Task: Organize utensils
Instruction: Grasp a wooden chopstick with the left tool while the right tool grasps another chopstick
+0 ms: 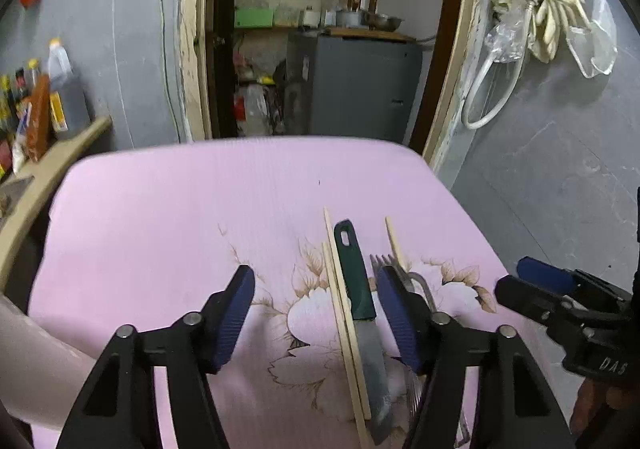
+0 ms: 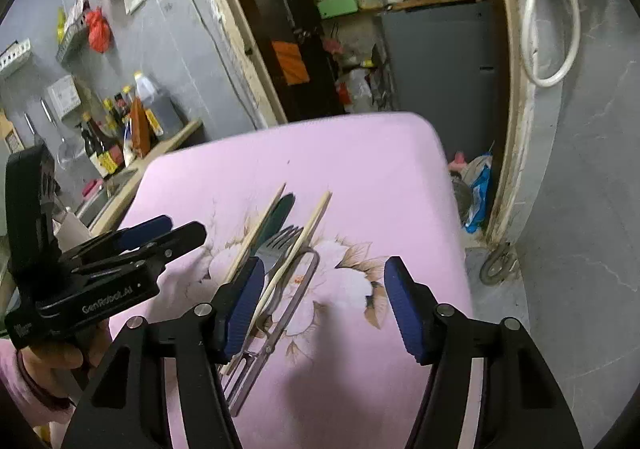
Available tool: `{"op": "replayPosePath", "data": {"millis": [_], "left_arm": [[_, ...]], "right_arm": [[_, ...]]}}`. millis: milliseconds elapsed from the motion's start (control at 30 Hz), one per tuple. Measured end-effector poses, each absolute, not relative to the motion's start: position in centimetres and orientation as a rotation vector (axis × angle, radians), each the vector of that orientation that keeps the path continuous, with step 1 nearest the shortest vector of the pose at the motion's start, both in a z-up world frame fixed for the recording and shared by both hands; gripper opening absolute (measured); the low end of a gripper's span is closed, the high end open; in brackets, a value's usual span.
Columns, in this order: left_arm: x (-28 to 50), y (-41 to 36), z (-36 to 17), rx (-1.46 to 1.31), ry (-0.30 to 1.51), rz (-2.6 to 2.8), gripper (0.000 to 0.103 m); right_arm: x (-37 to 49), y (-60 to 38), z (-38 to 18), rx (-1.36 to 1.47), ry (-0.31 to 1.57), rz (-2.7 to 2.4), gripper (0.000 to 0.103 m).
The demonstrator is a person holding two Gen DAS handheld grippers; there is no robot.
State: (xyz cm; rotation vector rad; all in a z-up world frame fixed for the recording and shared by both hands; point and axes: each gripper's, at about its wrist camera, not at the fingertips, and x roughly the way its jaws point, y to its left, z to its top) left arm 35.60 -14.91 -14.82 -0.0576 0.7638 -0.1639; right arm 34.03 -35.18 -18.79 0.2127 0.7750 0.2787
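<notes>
Utensils lie bunched on a pink flowered table (image 1: 168, 209): a green-handled knife (image 1: 358, 289), wooden chopsticks (image 1: 340, 301), a single chopstick (image 1: 396, 243), a metal fork (image 1: 386, 263) and a metal peeler (image 1: 424, 287). My left gripper (image 1: 316, 319) is open and empty, its right finger over the fork. In the right wrist view the knife (image 2: 280, 215), fork (image 2: 280, 243), chopstick (image 2: 300, 245) and peeler (image 2: 296, 289) lie by my open, empty right gripper (image 2: 324, 303). The left gripper also shows in the right wrist view (image 2: 168, 233).
A counter (image 2: 176, 141) with sauce bottles (image 2: 104, 137) stands to the left of the table. Behind is a doorway with shelves and a grey cabinet (image 1: 360, 85). A grey wall with a hanging hose (image 1: 492, 93) is on the right.
</notes>
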Motion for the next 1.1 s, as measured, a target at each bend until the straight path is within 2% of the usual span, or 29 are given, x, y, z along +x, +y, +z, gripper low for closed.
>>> {"op": "replayPosePath", "data": {"millis": [400, 700, 1033, 1100], "left_arm": [[38.8, -14.7, -17.4, -0.099, 0.873, -0.219, 0.038], [41.9, -14.3, -17.8, -0.181, 0.884, -0.237, 0.030], [44.9, -14.6, -18.9, -0.237, 0.956, -0.300, 0.025], [45.3, -14.6, -19.0, -0.247, 0.963, -0.307, 0.024]], "right_arm": [[37.4, -34.1, -21.1, 0.235, 0.849, 0.299, 0.037], [41.1, -33.5, -22.0, 0.262, 0.871, 0.312, 0.035], [43.7, -31.3, -23.0, 0.249, 0.926, 0.326, 0.026], [44.0, -31.0, -23.1, 0.238, 0.933, 0.321, 0.022]]}}
